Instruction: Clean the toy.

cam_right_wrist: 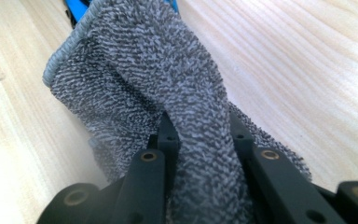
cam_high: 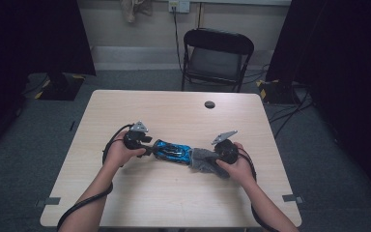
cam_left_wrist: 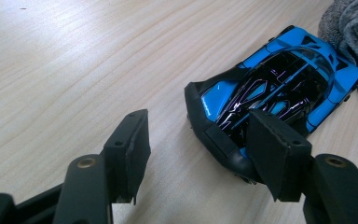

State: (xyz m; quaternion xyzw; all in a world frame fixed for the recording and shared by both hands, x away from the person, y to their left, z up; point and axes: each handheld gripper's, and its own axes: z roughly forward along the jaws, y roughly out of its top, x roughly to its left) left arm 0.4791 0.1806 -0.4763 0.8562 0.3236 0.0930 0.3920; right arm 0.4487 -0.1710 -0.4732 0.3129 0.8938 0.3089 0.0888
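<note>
Clamping my right gripper (cam_right_wrist: 200,140) on the grey cloth (cam_right_wrist: 168,70) fills that view; my left gripper (cam_left_wrist: 200,144) view shows jaws apart around the blue toy car's (cam_left_wrist: 279,88) end.

A pale wooden table (cam_high: 140,193) takes up the middle of the high view, its grain running lengthwise. At about one o'clock from the table's centre, near the far edge, sits a small round dark cable port (cam_high: 209,104). Beyond that edge, at twelve o'clock, stands a black folding chair (cam_high: 217,58), facing the table and set well apart from it. On the back wall above the chair, at about eleven o'clock, is a wall socket (cam_high: 178,5) with a black cord (cam_high: 177,34) hanging down from it (where it ends is hard to make out). Dark curtains (cam_high: 34,36) flank the scene at nine and three o'clock, above grey carpet (cam_high: 24,159).
</note>
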